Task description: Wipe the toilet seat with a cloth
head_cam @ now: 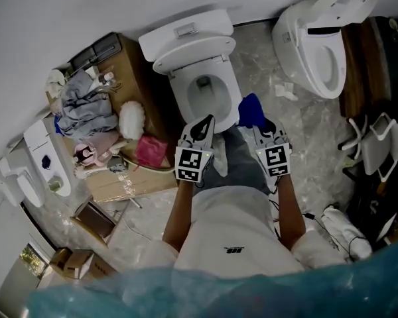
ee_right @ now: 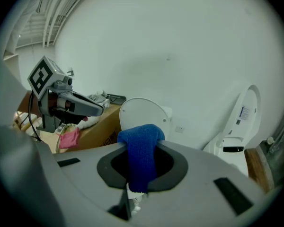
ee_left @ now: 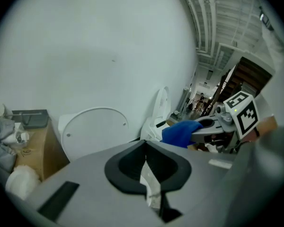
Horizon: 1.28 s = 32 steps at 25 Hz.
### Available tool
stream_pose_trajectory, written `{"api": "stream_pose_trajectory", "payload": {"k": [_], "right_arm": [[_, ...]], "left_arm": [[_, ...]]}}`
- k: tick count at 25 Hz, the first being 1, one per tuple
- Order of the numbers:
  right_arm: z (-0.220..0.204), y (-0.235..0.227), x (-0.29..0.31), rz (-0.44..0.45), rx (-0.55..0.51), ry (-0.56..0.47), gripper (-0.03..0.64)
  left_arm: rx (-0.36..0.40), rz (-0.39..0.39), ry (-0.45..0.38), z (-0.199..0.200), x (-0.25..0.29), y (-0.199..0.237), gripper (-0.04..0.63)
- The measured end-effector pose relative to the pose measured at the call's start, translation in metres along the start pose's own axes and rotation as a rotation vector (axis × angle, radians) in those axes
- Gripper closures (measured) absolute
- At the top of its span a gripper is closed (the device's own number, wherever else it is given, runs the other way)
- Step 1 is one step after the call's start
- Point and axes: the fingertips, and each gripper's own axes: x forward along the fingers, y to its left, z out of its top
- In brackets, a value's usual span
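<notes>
Blue cloth (ee_right: 139, 148) hung pinched in my right gripper (head_cam: 257, 126), just short of the toilet seat (head_cam: 231, 88); my left gripper (head_cam: 205, 126) was closed on nothing. Wiping looked not yet begun.

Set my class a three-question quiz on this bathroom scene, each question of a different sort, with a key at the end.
1. True or false: the left gripper grips the blue cloth.
2. The lid of the toilet ahead of the grippers is: A raised, B shut, C missing.
3. Fill in: in the head view the cardboard box stands at the toilet's ___.

Key: 1 false; the right gripper is shut on the blue cloth, and the left gripper is shut with nothing in it. 2 A. 3 left.
</notes>
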Motion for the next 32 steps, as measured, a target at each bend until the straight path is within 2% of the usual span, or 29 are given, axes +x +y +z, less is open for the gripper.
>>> {"api": "stream_pose_trajectory", "payload": {"k": [3,9,15,20,32], "right_arm": [[-0.018,-0.014,0.027,0.030,-0.053,0.036,0.594],[-0.055,-0.041,0.083,0.113,-0.028,0.077,0.594],[-0.097,-0.064,0.129,0.153,-0.065,0.129,0.594],[-0.126,-0.073,0.158,0.196,-0.064,0.154,0.594],[-0.189,-0.083,0.240,0.226,-0.114,0.186,0.594]], "left_arm": [[-0.038,0.040,0.025,-0.019,0.023,0.004,0.586],[-0.112,0.117,0.050,-0.054,0.070,0.016,0.586],[-0.164,0.165,0.070,-0.089,0.108,0.028,0.586],[-0.201,0.181,0.086,-0.117,0.135,0.031,0.586],[-0.256,0.184,0.113,-0.184,0.188,0.042,0.586]]}}
